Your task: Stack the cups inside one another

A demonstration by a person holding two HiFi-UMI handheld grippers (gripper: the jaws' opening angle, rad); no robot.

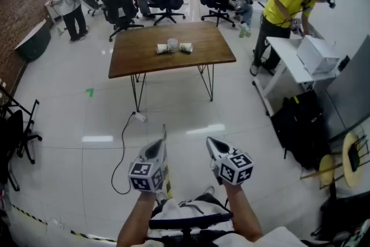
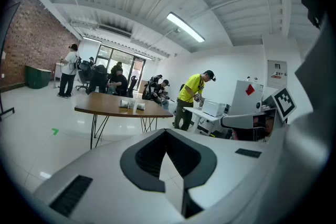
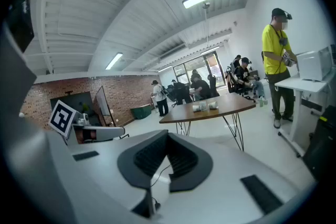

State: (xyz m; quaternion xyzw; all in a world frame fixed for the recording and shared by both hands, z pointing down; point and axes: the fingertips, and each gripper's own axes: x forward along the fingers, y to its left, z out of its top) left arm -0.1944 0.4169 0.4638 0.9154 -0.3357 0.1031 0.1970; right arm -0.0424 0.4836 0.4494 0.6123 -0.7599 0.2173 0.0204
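Observation:
Three white cups [image 1: 173,47] sit together in the middle of a brown wooden table [image 1: 139,61], far ahead across the floor. The middle cup stands upright and the two outer ones lie on their sides. Both grippers are held low near my body, well short of the table. My left gripper [image 1: 163,131] has its jaws closed to a point with nothing between them. My right gripper [image 1: 210,140] is likewise shut and empty. The cups [image 2: 131,105] and table [image 2: 102,107] show small in the left gripper view beyond its closed tip [image 2: 167,132]. The right gripper view shows the cups [image 3: 206,106] past its closed tip [image 3: 168,134].
A cable with a power strip [image 1: 139,117] lies on the white floor between me and the table. A person in a yellow shirt [image 1: 289,3] stands at a white desk [image 1: 292,66] on the right, with black bags [image 1: 300,121] beside it. Office chairs and seated people fill the back.

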